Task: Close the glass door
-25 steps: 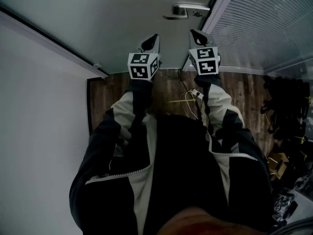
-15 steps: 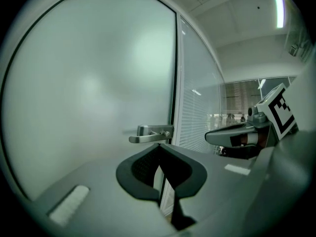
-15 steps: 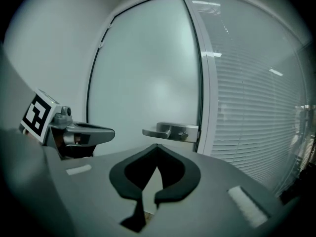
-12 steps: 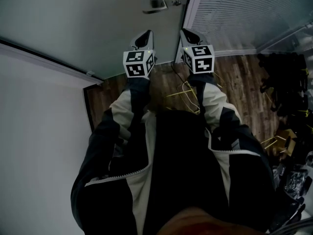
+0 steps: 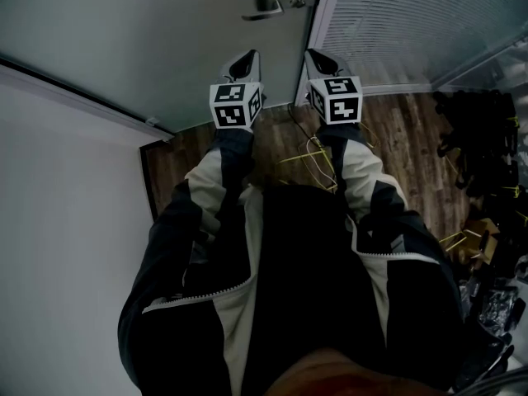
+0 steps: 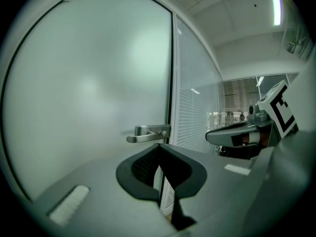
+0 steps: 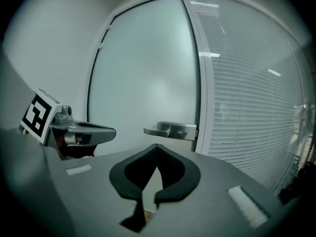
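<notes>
The left gripper (image 5: 246,58) and right gripper (image 5: 318,56) pointed side by side at the frosted glass door (image 5: 148,40), near its lever handle (image 5: 276,1). Both claws were pinched together; neither held anything

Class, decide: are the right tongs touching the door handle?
Apart. The head view shows bare glass door between the right tongs and the door handle.

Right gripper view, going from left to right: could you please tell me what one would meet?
White wall → left claw → frosted glass door → door handle → glass panel with blinds.
</notes>
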### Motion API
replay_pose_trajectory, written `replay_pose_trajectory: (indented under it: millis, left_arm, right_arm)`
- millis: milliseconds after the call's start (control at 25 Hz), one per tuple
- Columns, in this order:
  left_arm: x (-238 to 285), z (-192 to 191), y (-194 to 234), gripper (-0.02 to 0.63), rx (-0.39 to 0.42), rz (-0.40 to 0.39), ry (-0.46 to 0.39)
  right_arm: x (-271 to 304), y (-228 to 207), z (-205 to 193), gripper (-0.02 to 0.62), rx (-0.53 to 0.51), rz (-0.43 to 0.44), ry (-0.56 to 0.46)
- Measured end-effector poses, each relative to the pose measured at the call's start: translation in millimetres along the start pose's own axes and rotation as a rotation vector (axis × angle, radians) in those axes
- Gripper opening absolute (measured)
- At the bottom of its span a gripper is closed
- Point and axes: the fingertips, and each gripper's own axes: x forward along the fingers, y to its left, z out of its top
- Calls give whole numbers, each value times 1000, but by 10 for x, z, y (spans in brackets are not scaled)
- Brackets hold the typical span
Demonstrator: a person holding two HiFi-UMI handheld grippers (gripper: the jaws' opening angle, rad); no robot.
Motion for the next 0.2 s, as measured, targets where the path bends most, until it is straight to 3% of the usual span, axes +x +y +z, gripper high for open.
replay_pose_trajectory:
  millis: [200]
  left_arm:
    - [-12,-21,-35,3,13,-3,1]
  right_arm:
    - [-9,18,-17,2,-4,6,0]
